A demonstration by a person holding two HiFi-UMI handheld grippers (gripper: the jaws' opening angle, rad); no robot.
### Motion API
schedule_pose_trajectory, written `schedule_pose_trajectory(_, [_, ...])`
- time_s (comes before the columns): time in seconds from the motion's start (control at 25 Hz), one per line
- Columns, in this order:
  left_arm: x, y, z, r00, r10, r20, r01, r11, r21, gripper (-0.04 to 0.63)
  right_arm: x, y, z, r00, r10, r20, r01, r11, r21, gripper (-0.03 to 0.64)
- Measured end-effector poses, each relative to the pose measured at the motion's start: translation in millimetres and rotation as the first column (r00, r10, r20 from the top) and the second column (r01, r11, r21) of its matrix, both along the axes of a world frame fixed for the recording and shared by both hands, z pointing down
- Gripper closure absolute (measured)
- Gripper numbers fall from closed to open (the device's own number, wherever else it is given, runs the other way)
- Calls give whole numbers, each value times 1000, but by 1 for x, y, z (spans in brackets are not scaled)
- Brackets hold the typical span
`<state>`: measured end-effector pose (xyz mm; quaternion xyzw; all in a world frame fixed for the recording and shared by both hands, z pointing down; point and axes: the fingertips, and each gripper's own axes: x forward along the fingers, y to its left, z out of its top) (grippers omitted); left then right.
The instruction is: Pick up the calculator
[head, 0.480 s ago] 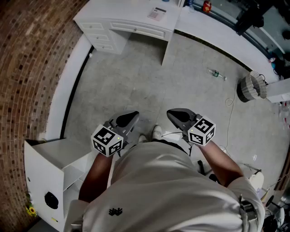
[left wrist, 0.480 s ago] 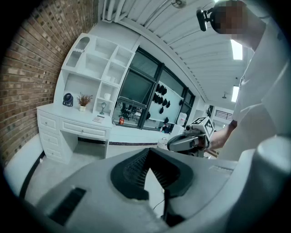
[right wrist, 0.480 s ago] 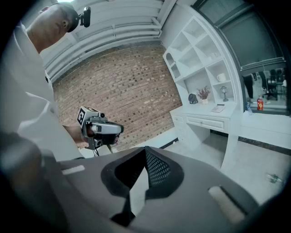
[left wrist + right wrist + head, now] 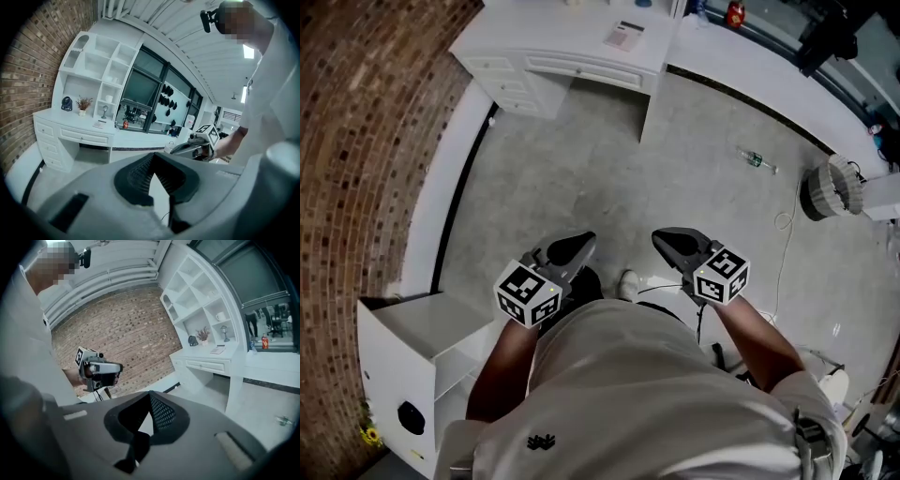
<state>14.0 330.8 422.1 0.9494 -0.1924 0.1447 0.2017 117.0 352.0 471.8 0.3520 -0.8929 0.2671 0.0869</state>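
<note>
The calculator [image 4: 625, 35] lies flat on the white desk [image 4: 546, 36] at the far side of the room, small and pale. It also shows as the calculator [image 4: 99, 124] and the calculator [image 4: 218, 350] on the desktop. Both grippers are held close to the person's body, far from the desk. My left gripper [image 4: 579, 246] is shut and empty, with its tips [image 4: 151, 157] meeting. My right gripper [image 4: 667, 240] is shut and empty too, with its tips [image 4: 150, 394] together. Each one shows in the other's view: the right gripper [image 4: 190, 147], the left gripper [image 4: 101, 369].
Grey floor lies between the person and the desk. A brick wall [image 4: 356, 122] runs along the left, with a white cabinet [image 4: 403, 356] at the lower left. A plastic bottle [image 4: 757, 159], a cable and a fan [image 4: 830, 187] are on the floor to the right. A shelf unit [image 4: 101, 70] rises over the desk.
The head view has shifted a little, and a dark shoe now shows beside the left gripper. Both grippers stay shut and in much the same place in front of the body.
</note>
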Motion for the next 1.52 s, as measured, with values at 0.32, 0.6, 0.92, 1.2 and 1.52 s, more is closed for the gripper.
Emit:
schedule_pose_trajectory(0.32, [-2,-84,13,997,74,-22,-74,997,-11,594,13,-109,2,992,104,70,-105,994,22,535])
schedule_pose_trajectory(0.6, [-28,-220,13,985,170,-27,-170,985,-1,592,-7,-247,-5,983,183,22,-184,982,40,522])
schedule_pose_trajectory(0.92, [-56,-342,3,970,242,-24,-241,970,18,592,-27,-367,-15,972,236,-25,-234,971,48,506])
schedule_pose_trajectory(1.2, [-48,-402,13,985,164,-59,-166,986,-24,592,30,-447,2,968,243,-64,-241,970,29,480])
schedule_pose_trajectory(1.52, [6,-489,17,999,41,-22,-42,999,-35,592,143,-588,54,963,245,-115,-247,969,-2,476])
